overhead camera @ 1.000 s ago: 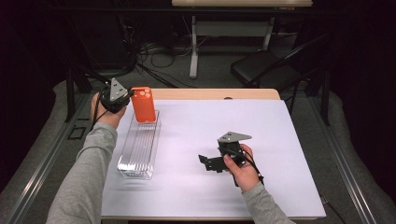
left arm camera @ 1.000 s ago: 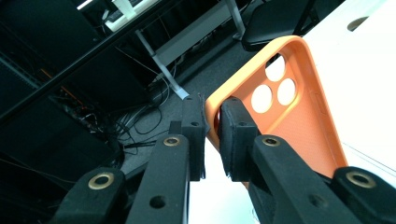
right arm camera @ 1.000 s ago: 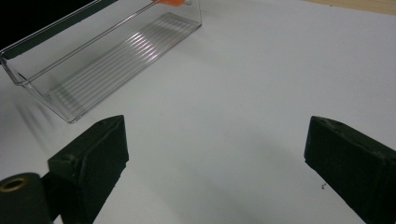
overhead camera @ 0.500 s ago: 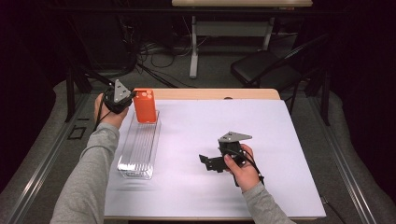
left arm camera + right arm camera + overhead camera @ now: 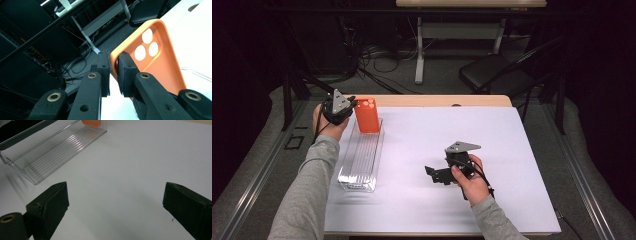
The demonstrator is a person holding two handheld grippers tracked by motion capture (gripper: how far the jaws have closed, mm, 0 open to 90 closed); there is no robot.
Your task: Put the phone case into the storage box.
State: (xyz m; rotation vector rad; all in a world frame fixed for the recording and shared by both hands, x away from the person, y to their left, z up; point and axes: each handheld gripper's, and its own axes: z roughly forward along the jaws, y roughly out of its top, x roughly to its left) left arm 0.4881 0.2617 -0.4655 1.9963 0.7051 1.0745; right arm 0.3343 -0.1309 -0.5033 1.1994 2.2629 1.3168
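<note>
Clearly, left claw point(image 5: 113, 72) pinches orange phone case's point(image 5: 160, 60) edge.

Orange phone case point(image 5: 160, 62): matt, soft-looking plastic or rubber, finely pebbled inside face, smooth rounded rim, three round cut-outs. Clear tray point(image 5: 362, 155): transparent hard plastic, glossy, ribbed floor with bright glints. Table cover point(image 5: 452, 200): white, matt, smooth, paper-like sheet. Table edge point(image 5: 437, 100) at the far side: pale wood, smooth. Left gripper point(image 5: 113, 72): black matt plastic arms, slightly grainy jaw pads, brass-coloured metal bushings, edge of the case pinched between the pads. Right gripper point(image 5: 115, 205): same black matt pads, slightly rough, set wide apart. Grey plate point(image 5: 462, 146) on top: flat matt metal or plastic. Sleeve point(image 5: 307, 200): grey knitted cloth, soft, matt.
</note>
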